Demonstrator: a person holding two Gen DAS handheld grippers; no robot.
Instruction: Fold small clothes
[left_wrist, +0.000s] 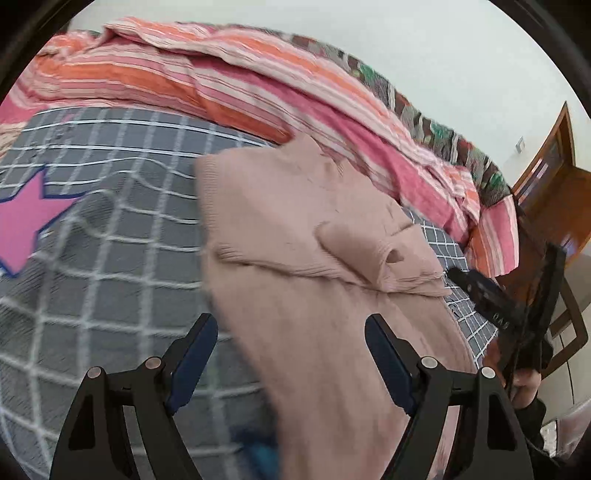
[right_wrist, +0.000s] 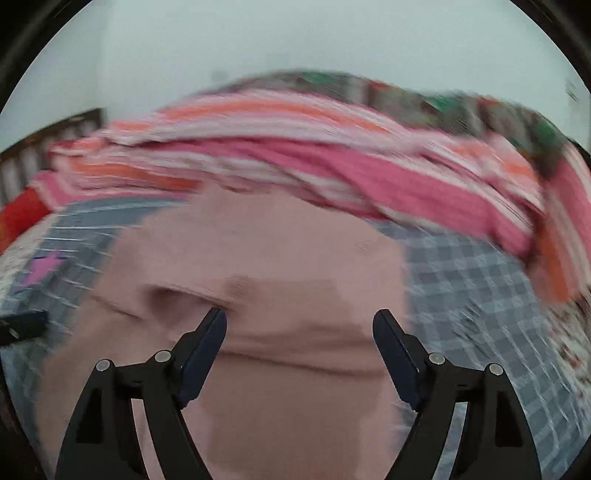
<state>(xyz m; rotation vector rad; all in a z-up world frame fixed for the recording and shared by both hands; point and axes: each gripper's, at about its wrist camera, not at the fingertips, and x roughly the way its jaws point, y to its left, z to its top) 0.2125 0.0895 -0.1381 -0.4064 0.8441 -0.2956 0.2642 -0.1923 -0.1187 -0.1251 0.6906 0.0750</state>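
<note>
The sweater (left_wrist: 295, 221) was matt ribbed knit; the bedsheet (left_wrist: 110, 258) soft checked cloth; the claw (left_wrist: 291, 354) matt black plastic with metal pins.

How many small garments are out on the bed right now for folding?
1. A dusty-pink knit garment lies on the grey checked sheet, in front of the striped blanket. Others could be hidden under that blanket or out of frame.

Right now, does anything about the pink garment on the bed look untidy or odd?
Yes. The pink knit garment lies on the grey checked sheet with one part folded loosely over it, leaving a raised, crooked crease across the middle. Nothing looks torn or spilled. The right wrist view is too blurred to add detail.
</note>
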